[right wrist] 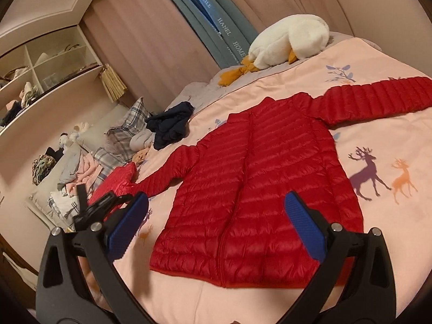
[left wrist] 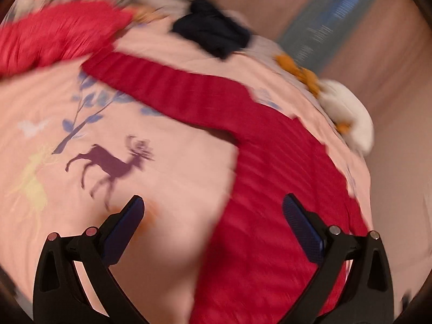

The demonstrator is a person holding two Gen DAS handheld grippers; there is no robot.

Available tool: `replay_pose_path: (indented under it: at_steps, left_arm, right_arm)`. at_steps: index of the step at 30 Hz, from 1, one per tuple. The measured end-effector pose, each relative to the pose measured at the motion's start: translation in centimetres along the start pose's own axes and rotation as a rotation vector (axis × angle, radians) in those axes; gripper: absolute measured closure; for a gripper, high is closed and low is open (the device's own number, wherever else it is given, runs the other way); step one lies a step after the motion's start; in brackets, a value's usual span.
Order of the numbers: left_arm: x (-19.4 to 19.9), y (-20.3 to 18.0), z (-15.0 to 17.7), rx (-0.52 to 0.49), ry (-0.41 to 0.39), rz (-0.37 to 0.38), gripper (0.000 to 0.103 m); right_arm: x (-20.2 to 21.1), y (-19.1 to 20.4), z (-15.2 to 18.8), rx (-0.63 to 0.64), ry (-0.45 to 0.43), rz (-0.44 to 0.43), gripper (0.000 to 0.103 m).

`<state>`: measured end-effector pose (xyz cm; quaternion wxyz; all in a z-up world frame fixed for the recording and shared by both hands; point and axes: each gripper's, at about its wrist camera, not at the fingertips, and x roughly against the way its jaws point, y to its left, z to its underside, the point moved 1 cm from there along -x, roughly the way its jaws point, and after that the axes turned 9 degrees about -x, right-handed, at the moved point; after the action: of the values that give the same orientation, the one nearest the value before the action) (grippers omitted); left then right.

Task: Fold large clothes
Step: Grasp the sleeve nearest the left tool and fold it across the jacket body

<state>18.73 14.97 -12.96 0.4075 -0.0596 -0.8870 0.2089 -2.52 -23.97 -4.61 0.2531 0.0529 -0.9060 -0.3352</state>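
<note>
A red quilted puffer jacket lies flat and front-up on the pink bedspread, zip closed and both sleeves spread out to the sides. My right gripper is open above the jacket's lower front, with nothing between its blue pads. The left wrist view is motion-blurred. In it my left gripper is open over the edge of the red jacket, near where one sleeve runs off to the upper left. It holds nothing.
A red padded bundle lies by the left sleeve's end. A dark navy garment and a white plush goose sit at the far side of the bed. Plaid pillows, clothes and shelves fill the left.
</note>
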Motion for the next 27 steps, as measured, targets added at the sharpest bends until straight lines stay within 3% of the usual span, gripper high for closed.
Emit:
replay_pose_path:
  at_steps: [5,11,17,22,25,27]
  left_arm:
    - [-4.7,8.7,-4.7,0.253,-0.017,0.103,0.001]
    - [-9.5,14.5,-8.1,0.489,-0.04,0.251,0.001]
    - [-12.2,15.8,-12.0,0.525,-0.125,0.255,0.001]
    - [-13.4,16.0,-14.1,0.532,-0.163,0.187,0.001]
    - [-13.4,16.1,-14.2,0.526,-0.173,0.101,0.019]
    - [-13.8,16.3,-14.2,0.506,-0.137,0.028,0.057]
  right_arm:
    - [-3.2,-1.2,-0.5,-0.001,0.069,-0.002,0.002]
    - [-6.9,-2.1,-0.8,0.031,0.108,0.074,0.002]
    - [-9.5,-2.5,-1.6,0.06,0.111,0.119,0.002]
    - [-11.3,-3.0,-2.0,0.048,0.112,0.135,0.002]
    - [-12.0,-3.0,-2.0,0.048,0.12,0.141,0.002]
    - [-12.3,-2.9,-2.1,0.055,0.121,0.143,0.002]
